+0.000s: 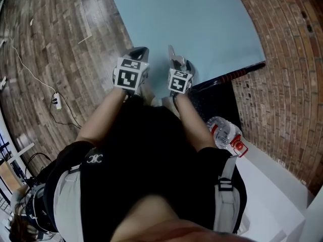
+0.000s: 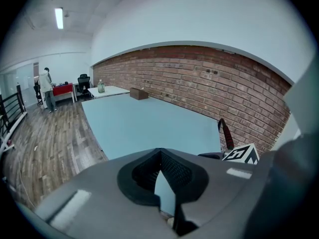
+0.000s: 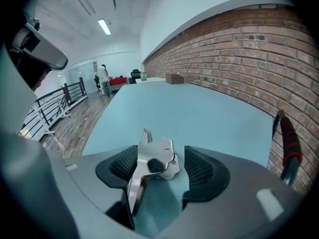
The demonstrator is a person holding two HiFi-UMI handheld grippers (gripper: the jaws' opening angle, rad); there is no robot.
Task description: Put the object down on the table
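A shiny steel tool (image 3: pixel 153 159) with a flat head and a narrow handle stands between the jaws of my right gripper (image 3: pixel 160 157). It leans against the left pad (image 3: pixel 124 164), and a gap shows between it and the right pad (image 3: pixel 198 167), so the jaws are open. In the head view the tool (image 1: pixel 174 58) sticks out of the right gripper (image 1: pixel 177 60) over the near edge of the light blue table (image 1: pixel 192 19). My left gripper (image 1: pixel 137 52) hovers beside it. Its pads (image 2: pixel 174 171) meet at the tips with nothing between them.
A brick wall (image 1: pixel 287 59) runs along the table's right side. A black frame with a red-and-black handle (image 1: pixel 237 73) stands at the table's near right corner. A water bottle (image 1: pixel 224 132) lies on a white surface (image 1: pixel 272 185). A cardboard box (image 3: pixel 174 78) sits far down the table.
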